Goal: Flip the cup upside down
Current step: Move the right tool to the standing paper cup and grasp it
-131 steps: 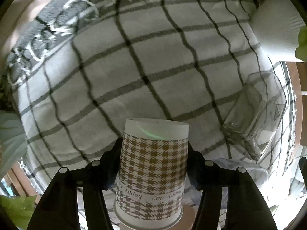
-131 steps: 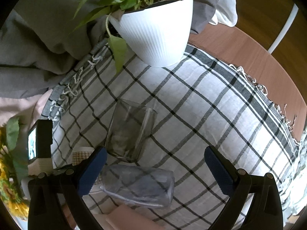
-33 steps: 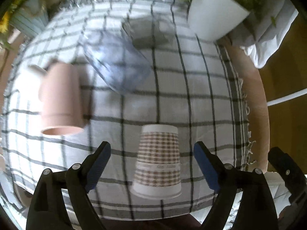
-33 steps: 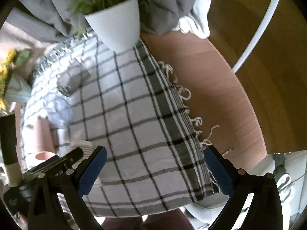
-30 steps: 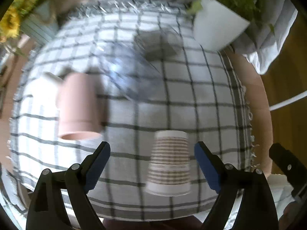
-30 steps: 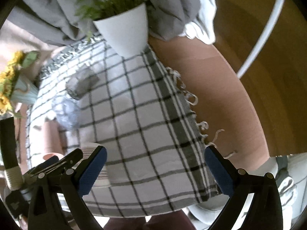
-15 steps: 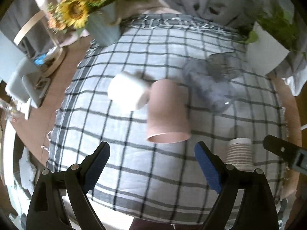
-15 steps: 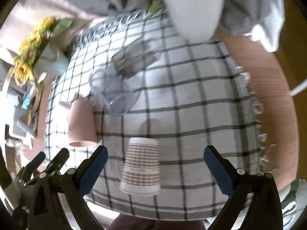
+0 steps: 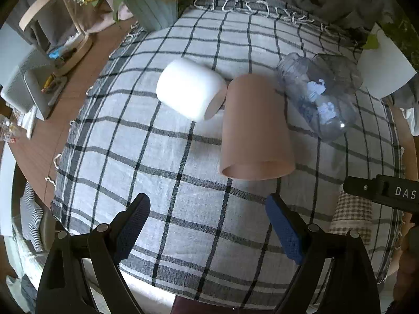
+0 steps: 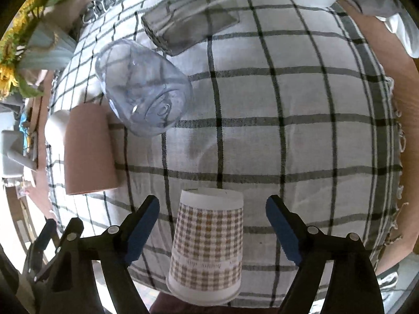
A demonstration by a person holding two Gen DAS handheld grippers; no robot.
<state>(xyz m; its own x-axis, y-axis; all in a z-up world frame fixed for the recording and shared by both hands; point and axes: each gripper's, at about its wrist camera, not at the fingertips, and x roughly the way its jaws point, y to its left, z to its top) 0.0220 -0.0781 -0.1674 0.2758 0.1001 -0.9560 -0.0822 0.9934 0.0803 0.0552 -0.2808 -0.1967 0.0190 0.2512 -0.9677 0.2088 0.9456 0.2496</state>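
Note:
A brown-checked paper cup (image 10: 207,246) stands upside down near the front edge of the checked cloth; it also shows in the left wrist view (image 9: 351,217), at the right edge, partly behind the other tool. My right gripper (image 10: 212,225) is open, with a finger on each side of the cup and not touching it. My left gripper (image 9: 207,222) is open and empty over the cloth, in front of a pink cup (image 9: 255,128) lying on its side.
A white cup (image 9: 191,91), a clear bluish cup (image 9: 316,96) and a grey glass (image 10: 188,18) lie on their sides on the cloth (image 9: 146,157). A sunflower vase (image 9: 149,7) and a white plant pot (image 9: 385,73) stand at the back corners. The wooden table edge (image 10: 408,136) is at the right.
Both grippers have swung left. The paper cup now sits between my right fingers and has slid to the right edge of the left view. The white and pink cups came to the centre.

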